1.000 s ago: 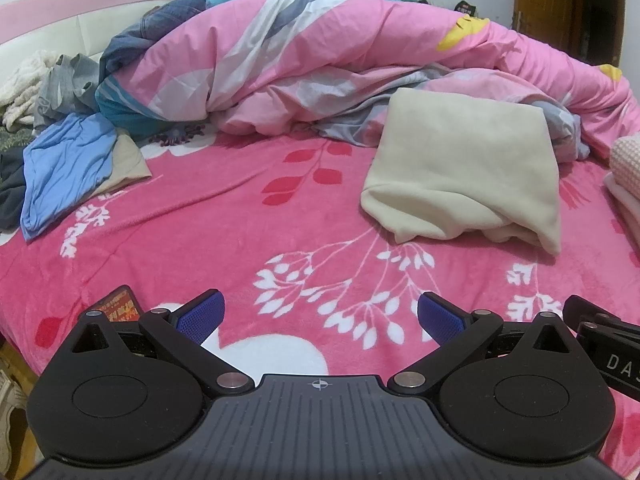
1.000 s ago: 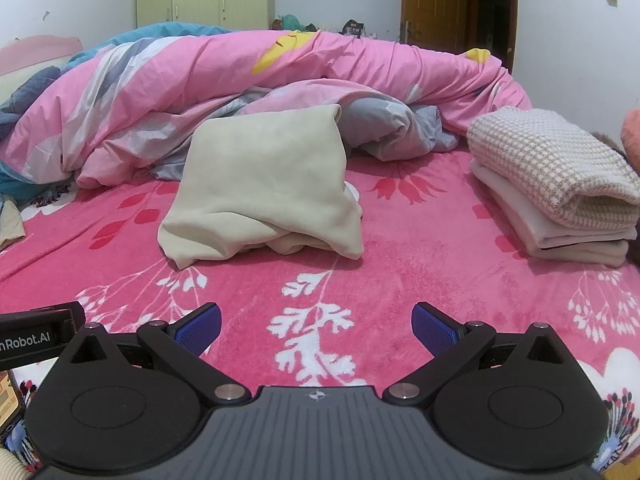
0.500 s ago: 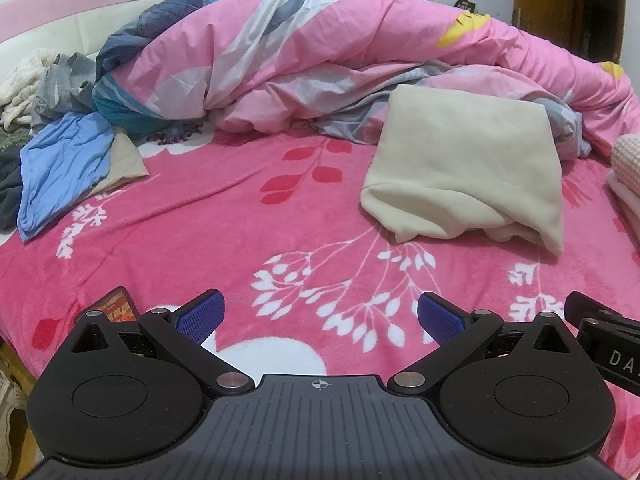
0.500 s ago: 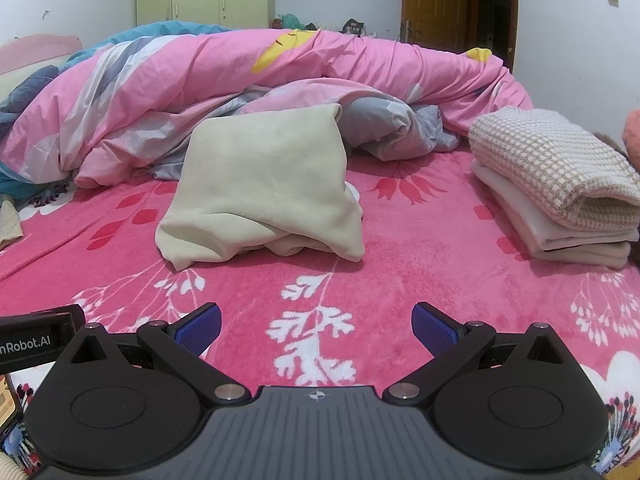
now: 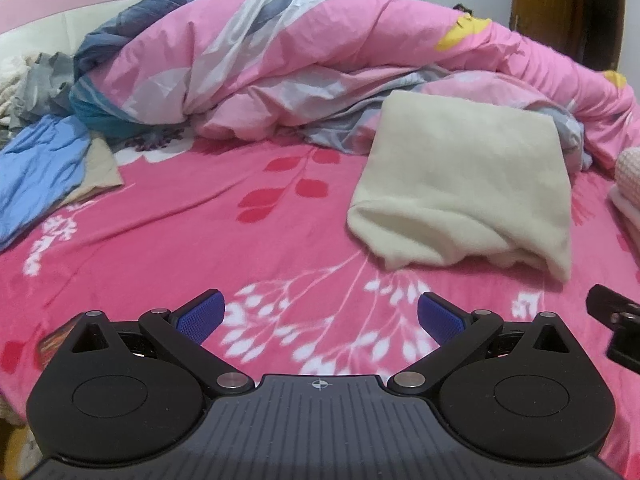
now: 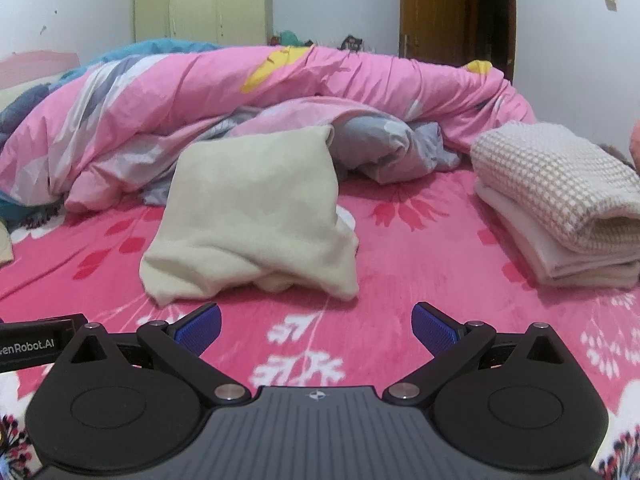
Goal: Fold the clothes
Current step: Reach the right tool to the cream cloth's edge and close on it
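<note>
cream garment (image 6: pixel 256 216) lies half-folded at 12 o'clock; left gripper (image 5: pixel 320 316) and right gripper (image 6: pixel 316 322), jaws apart, must next reach its near hem.

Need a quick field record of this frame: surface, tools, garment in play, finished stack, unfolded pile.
surface: pink floral bed sheet
left tool: open, empty, above sheet
right tool: open, empty, above sheet
garment in play: cream folded cloth, far edge leaning on the rumpled pink duvet, untouched
finished stack: waffle-knit cream towel atop folded pale cloth, right side
unfolded pile: blue crumpled garment, far left
</note>
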Tool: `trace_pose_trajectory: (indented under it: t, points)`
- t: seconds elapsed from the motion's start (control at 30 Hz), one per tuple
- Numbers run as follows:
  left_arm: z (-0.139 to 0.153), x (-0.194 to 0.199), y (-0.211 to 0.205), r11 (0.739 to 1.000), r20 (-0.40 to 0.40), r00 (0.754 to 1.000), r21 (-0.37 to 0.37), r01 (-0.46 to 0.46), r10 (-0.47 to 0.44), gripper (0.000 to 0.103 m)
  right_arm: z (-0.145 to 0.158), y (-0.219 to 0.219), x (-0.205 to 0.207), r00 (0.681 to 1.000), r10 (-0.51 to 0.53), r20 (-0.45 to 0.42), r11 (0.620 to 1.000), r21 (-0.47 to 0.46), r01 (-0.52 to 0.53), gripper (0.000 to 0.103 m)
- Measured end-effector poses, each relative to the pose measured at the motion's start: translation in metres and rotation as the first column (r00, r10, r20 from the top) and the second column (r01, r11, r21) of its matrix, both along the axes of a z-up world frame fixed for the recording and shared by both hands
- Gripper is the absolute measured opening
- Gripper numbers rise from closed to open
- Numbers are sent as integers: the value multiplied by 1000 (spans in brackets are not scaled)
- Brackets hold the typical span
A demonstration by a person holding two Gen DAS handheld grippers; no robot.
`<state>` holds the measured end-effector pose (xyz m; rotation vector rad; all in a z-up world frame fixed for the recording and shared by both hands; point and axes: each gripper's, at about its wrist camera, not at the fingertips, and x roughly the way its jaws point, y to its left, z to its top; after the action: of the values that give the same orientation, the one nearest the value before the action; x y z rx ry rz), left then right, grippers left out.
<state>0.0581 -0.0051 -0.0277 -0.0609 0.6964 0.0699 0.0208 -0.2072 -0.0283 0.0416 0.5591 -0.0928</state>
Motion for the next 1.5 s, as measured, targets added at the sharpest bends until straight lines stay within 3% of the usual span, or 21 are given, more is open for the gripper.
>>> trace_pose_trajectory:
  t: [0.3, 0.57, 0.67, 0.8, 0.9, 1.07, 1.13, 1.23, 1.5]
  points:
    - [-15, 63, -10, 1000, 68, 998, -3, 15, -15, 103, 4, -27, 65, 989, 59, 138, 998, 13, -61, 103]
    - [-35, 107, -17, 998, 46, 997, -25, 55, -54, 101, -5, -44, 151, 989, 76, 129, 996, 35, -81, 103]
    - [-45, 116, -16, 998, 26, 998, -38, 57, -56, 96, -11, -49, 178, 990, 84, 112, 994, 61, -91, 98]
    - [-58, 125, -7, 994, -24, 998, -93, 61, -64, 67, -20, -51, 199, 992, 112, 66, 985, 126, -119, 93]
    - [-65, 127, 0, 990, -47, 997, -127, 57, -63, 52, -18, -44, 198, 987, 144, 72, 979, 133, -153, 72]
    - [-66, 124, 6, 980, -44, 996, -186, 66, -75, 25, -7, -25, 188, 982, 172, 84, 979, 97, -179, 28]
    - [-66, 122, 5, 980, -37, 996, -186, 72, -81, 20, -2, -20, 182, 981, 171, 96, 981, 80, -179, 21]
    - [-64, 118, 5, 978, -25, 996, -195, 78, -85, 19, 7, -18, 168, 976, 185, 116, 977, 88, -195, 17]
    - [-59, 113, 9, 976, -4, 997, -208, 72, -74, 19, 27, -7, 125, 954, 262, 144, 954, 111, -279, 14]
